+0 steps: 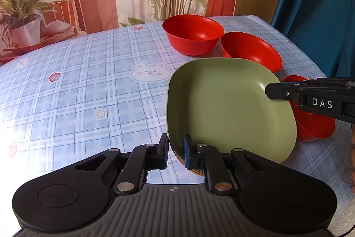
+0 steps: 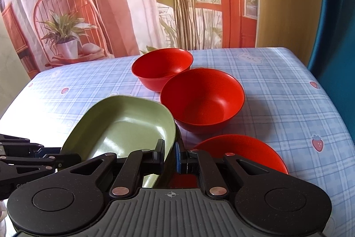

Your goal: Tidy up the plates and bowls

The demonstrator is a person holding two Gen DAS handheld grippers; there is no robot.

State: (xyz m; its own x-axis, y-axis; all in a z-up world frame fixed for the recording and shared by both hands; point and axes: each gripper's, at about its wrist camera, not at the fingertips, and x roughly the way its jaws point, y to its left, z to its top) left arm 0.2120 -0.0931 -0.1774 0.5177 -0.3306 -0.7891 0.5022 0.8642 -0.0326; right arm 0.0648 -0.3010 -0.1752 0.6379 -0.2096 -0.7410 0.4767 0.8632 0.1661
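Left claw point(image 1: 176, 153): fingers pinched on the near rim of the green plate point(image 1: 228, 103), one finger outside the wall, the blue-padded one inside. An orange-red edge shows under the plate at the grip point; cannot tell whether it is a second plate or something else.

Right claw point(image 2: 169, 156): clamped on the opposite rim of the same green plate point(image 2: 124, 126), left finger inside the dish, blue-padded finger outside. In the left wrist view its tip reaches in from the right and meets the plate's rim.

Plate: square with rounded corners, shallow, tilted. Held between both claws over the table point(image 2: 288, 103); whether any part touches the table is not visible.

Red bowls, right wrist view: near bowl point(image 2: 241, 150) just beside the plate, partly hidden behind the right claw. Middle bowl point(image 2: 202, 99) beyond it, upright. Far bowl point(image 2: 162, 68) behind, its rim touching or nearly touching the middle one.

Table: covered in blue plaid cloth with strawberry and bear prints. A printed backdrop point(image 2: 111, 3) of a chair and plants hangs behind.
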